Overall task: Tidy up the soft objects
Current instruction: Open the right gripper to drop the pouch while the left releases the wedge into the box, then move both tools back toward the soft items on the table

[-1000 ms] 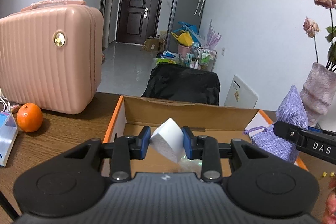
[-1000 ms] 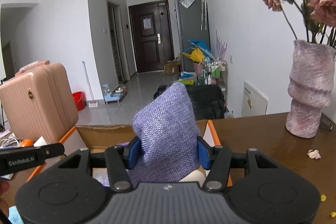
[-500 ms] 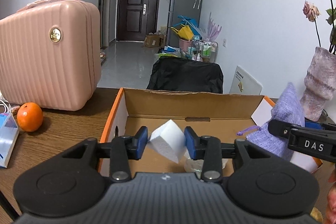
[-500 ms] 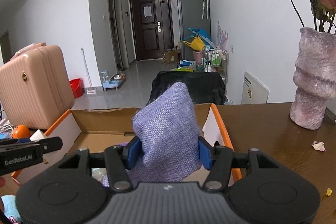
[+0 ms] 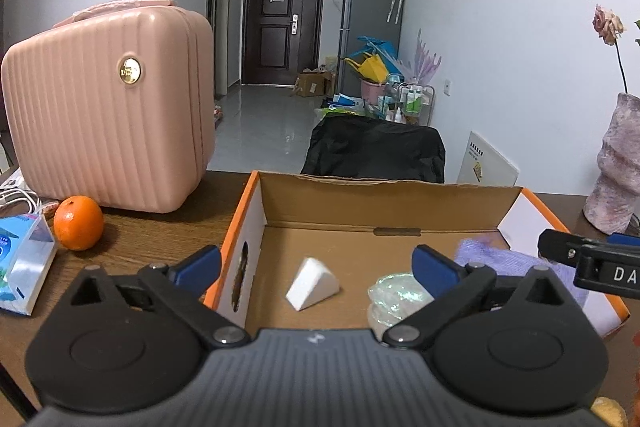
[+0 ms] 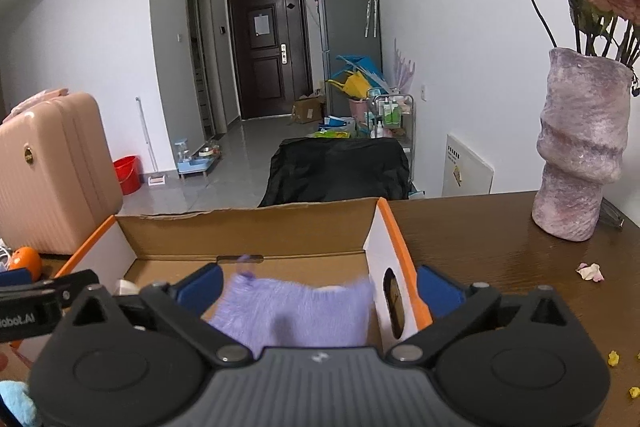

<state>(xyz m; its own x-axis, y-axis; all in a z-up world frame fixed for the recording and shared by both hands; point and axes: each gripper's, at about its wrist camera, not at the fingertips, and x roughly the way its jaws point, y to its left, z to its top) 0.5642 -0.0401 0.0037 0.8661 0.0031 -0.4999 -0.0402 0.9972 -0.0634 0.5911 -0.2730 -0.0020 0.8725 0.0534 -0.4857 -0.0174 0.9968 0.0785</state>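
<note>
Both grippers have let go over the cardboard box (image 5: 384, 203).

Left gripper (image 5: 316, 265) and right gripper (image 6: 318, 287) jaws now spread apart; white sponge wedge (image 5: 312, 285) and purple pouch (image 6: 296, 311) lie inside.

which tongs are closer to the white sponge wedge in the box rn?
Left. The left tongs hang open directly over the white sponge wedge; the right tongs are open over the purple pouch, at the box's other end.

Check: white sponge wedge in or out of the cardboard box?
In. The white sponge wedge lies on the floor of the cardboard box, free between the open left gripper jaws.
</note>
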